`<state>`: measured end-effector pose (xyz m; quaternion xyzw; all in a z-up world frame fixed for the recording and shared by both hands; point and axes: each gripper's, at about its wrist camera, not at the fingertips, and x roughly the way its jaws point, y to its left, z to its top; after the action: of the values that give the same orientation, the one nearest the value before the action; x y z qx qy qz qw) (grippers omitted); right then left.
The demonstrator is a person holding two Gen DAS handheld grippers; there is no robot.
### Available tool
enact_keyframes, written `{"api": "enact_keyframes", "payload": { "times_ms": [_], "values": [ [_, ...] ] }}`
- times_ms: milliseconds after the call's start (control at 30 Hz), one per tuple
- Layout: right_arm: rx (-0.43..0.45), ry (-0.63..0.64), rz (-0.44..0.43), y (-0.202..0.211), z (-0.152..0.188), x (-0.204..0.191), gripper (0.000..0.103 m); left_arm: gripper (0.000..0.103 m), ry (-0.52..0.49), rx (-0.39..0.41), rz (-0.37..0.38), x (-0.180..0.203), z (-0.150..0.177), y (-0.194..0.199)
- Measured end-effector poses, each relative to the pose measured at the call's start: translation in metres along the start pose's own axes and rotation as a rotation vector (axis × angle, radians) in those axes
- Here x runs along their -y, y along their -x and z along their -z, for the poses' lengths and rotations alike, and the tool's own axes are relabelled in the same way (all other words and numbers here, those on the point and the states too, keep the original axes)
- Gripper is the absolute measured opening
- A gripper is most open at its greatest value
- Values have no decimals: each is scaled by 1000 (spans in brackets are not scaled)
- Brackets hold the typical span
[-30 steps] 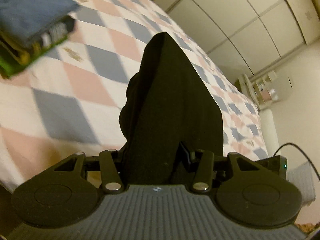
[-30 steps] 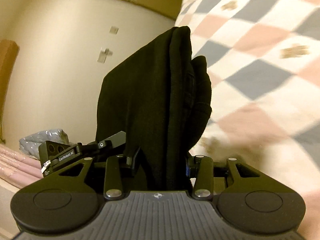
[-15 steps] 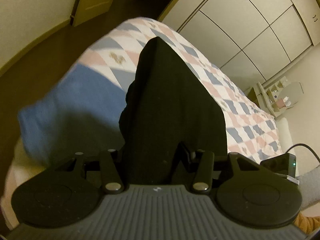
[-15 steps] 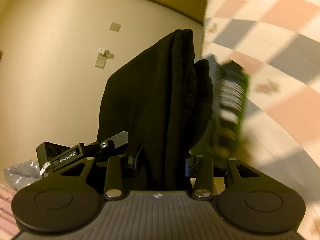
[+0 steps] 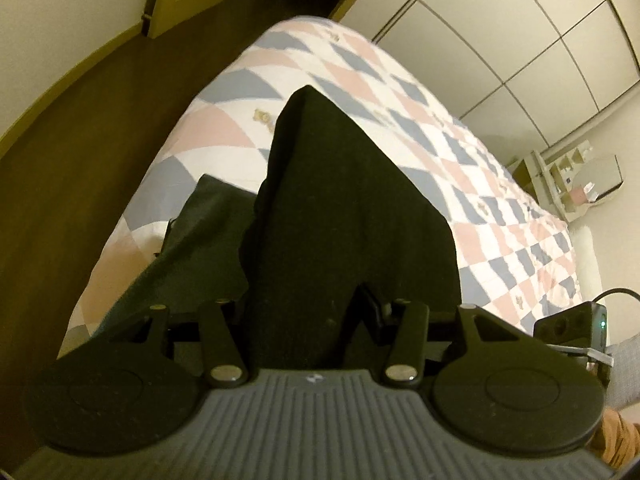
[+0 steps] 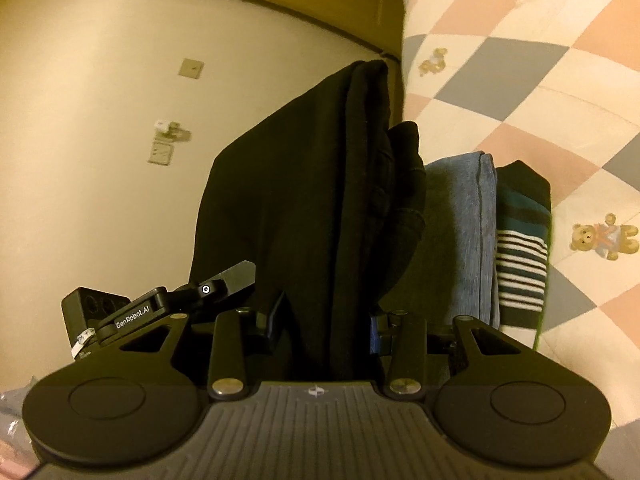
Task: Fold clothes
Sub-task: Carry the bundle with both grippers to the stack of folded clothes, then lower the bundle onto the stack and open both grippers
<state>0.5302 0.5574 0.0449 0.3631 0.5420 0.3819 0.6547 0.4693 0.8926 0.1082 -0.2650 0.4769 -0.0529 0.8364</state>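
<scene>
Left wrist view: the left tongs are clamped on a folded black garment, which rises from the jaws towards twelve o'clock and hides the fingertips. Under it lies the bed with its pink, grey and white diamond quilt. A dark cloth lies on the quilt at nine o'clock of the garment. Wardrobe doors stand at one o'clock.

Right wrist view: the right tongs grip the same black garment, thick with layered folds. At three o'clock, just beside it, lie folded blue jeans and a striped garment on the quilt. The left tongs' body shows at nine o'clock.
</scene>
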Motion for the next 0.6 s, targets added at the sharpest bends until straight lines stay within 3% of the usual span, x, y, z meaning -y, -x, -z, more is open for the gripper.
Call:
{"api": "enact_keyframes", "payload": {
  "times_ms": [100, 200, 300, 367, 433, 600],
  "values": [
    [-3, -20, 27, -16, -2, 12, 42, 46, -10, -41, 12, -21, -3, -23],
    [0, -32, 74, -33, 0, 29, 44, 55, 20, -47, 36, -39, 6, -41],
    [-14, -40, 125, -42, 2, 45, 50, 58, 21, -9, 18, -42, 14, -35],
    [-16, -29, 133, -39, 1, 47, 52, 54, 13, 30, -7, -39, 19, -22],
    [-10, 8, 153, -32, -1, 43, 57, 42, 4, 70, -32, -36, 25, -10],
    [123, 178, 270, 2, -13, 18, 63, 25, -101, 250, -135, 10, 27, 34]
  ]
}}
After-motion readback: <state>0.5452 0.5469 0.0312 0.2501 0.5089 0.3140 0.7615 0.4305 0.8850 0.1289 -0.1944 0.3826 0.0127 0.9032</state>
